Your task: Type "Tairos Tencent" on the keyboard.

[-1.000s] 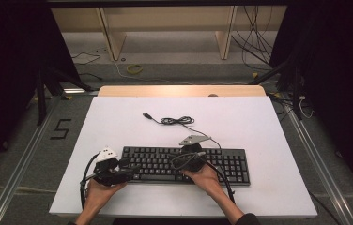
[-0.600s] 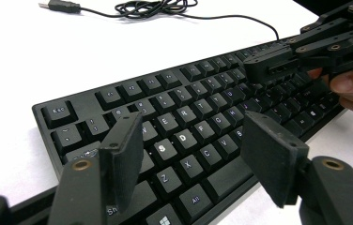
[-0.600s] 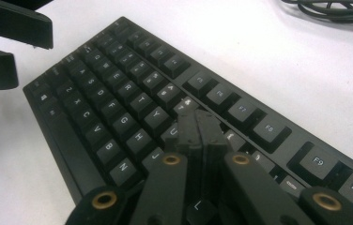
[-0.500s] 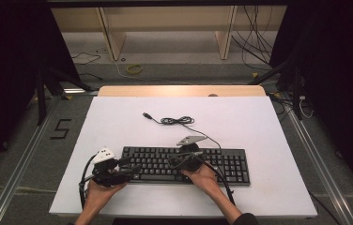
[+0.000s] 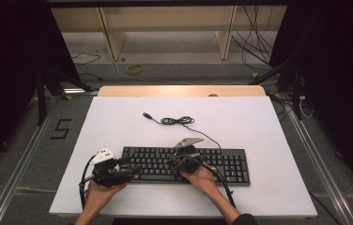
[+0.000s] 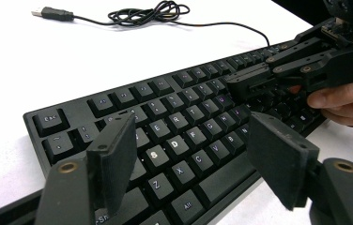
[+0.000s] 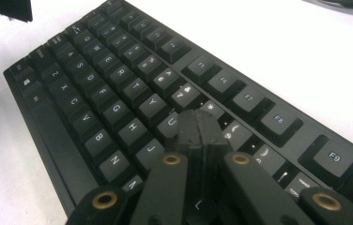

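Observation:
A black keyboard (image 5: pixel 221 164) lies across the near half of the white table (image 5: pixel 240 117). My left gripper (image 5: pixel 134 168) hovers at the keyboard's left end, and its jaws (image 6: pixel 191 140) stand open over the letter keys (image 6: pixel 174 143) with nothing between them. My right gripper (image 5: pixel 171 162) is over the middle of the keyboard and points left. It is shut (image 7: pixel 198 123), and its closed tips are down at the keys beside U (image 7: pixel 171 123) and J. In the left gripper view the right gripper (image 6: pixel 240 84) comes in from the right with a hand (image 6: pixel 343 101) behind it.
The keyboard's black cable (image 5: pixel 178 121) lies in a loose coil behind it, with its USB plug (image 5: pixel 147 115) free on the table; the coil (image 6: pixel 151 11) and plug (image 6: pixel 52 13) are also in the left gripper view. A wooden strip (image 5: pixel 179 90) borders the table's far edge.
My right gripper has edged slightly left over the keys. The left gripper has hardly moved and stays open.

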`<control>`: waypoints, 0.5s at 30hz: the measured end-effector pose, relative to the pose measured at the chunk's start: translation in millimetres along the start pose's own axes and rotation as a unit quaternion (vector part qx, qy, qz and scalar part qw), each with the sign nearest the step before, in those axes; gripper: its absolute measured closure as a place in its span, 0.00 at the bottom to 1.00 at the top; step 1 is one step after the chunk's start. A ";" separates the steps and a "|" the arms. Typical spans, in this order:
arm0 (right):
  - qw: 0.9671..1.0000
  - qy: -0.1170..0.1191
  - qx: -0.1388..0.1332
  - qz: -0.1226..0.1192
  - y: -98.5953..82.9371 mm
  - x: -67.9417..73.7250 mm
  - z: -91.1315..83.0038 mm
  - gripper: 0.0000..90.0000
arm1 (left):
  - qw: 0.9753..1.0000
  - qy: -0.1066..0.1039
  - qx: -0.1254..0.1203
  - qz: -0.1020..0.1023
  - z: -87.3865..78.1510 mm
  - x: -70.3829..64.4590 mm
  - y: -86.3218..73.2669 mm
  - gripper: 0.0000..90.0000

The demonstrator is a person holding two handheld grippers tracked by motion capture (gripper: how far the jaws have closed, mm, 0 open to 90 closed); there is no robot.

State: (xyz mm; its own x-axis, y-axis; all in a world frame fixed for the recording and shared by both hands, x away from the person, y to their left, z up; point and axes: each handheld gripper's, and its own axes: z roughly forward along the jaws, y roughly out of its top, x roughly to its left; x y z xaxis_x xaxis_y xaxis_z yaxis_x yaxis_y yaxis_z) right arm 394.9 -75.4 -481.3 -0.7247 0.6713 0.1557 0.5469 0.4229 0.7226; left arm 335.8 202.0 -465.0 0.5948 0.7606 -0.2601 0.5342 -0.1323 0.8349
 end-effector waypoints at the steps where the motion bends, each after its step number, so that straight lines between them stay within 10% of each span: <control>1: 1.000 0.000 -0.001 0.001 -0.3 0.0 0.0 1.00 | 1.000 0.000 0.000 0.000 0.1 0.0 0.0 0.37; 15: 1.000 0.010 -0.014 0.020 1.4 -2.5 -7.2 0.98 | 1.000 0.003 0.003 0.003 0.8 0.8 -0.2 0.36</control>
State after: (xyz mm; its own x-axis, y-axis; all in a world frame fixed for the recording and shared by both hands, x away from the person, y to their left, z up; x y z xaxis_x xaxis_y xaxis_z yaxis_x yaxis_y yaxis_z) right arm 394.4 -80.8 -475.9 -0.7110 0.6747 0.1981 0.5638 0.3784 0.7342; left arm 336.6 202.2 -465.7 0.5940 0.7637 -0.2528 0.5344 -0.1397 0.8336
